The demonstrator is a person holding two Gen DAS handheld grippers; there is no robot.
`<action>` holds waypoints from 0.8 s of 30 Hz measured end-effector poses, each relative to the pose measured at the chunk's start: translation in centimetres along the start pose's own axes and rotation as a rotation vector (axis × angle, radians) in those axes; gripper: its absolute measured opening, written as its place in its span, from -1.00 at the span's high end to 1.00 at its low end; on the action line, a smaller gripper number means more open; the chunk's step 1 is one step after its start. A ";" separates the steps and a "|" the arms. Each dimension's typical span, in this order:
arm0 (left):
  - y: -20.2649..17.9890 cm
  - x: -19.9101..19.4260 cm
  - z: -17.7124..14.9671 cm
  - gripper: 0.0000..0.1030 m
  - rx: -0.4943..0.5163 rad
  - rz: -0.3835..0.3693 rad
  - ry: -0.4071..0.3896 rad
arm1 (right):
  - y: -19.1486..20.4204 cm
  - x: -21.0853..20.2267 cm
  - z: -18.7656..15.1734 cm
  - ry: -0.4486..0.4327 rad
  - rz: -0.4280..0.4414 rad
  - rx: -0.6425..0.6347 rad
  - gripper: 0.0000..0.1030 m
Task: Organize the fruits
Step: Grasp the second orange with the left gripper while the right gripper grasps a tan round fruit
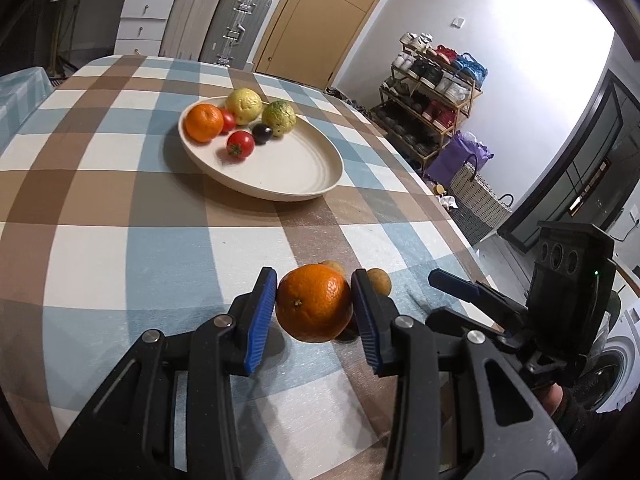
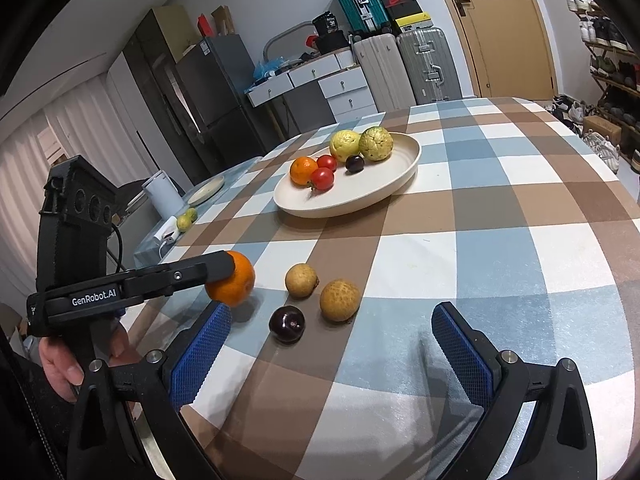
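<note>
Blue-padded left fingers pinch a round orange mandarin just above the checked bench's near edge; right fingers stand spread, empty. Carry it level, then lower gently into the cream round plate's bare part.

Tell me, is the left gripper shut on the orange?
Yes: the left gripper is shut on the orange, both blue pads pressing its sides.

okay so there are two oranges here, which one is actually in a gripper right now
The near orange, pinched between the left gripper pads, off the plate. The other orange sits untouched on the plate among the other fruit.
</note>
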State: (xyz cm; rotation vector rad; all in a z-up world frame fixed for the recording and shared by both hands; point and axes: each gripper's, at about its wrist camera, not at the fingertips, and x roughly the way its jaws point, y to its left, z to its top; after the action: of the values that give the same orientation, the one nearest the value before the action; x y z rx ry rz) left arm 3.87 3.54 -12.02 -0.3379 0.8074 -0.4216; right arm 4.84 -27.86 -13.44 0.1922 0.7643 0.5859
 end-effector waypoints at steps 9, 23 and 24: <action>1.7 -1.5 -0.4 0.31 -0.039 -0.019 -0.012 | -0.5 1.2 0.9 0.031 -0.019 0.062 -0.99; 4.1 -2.6 -0.6 0.31 -0.091 -0.019 -0.025 | -0.1 2.7 1.8 0.064 -0.067 0.087 -0.40; 4.3 -2.7 -0.5 0.31 -0.094 -0.017 -0.027 | 0.0 2.9 1.7 0.075 -0.069 0.079 -0.31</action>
State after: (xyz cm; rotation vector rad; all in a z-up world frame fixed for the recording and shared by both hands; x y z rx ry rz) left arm 2.77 8.48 -12.57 -0.4370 0.7997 -0.3951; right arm 7.68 -26.13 -13.89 0.2163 0.8637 0.5001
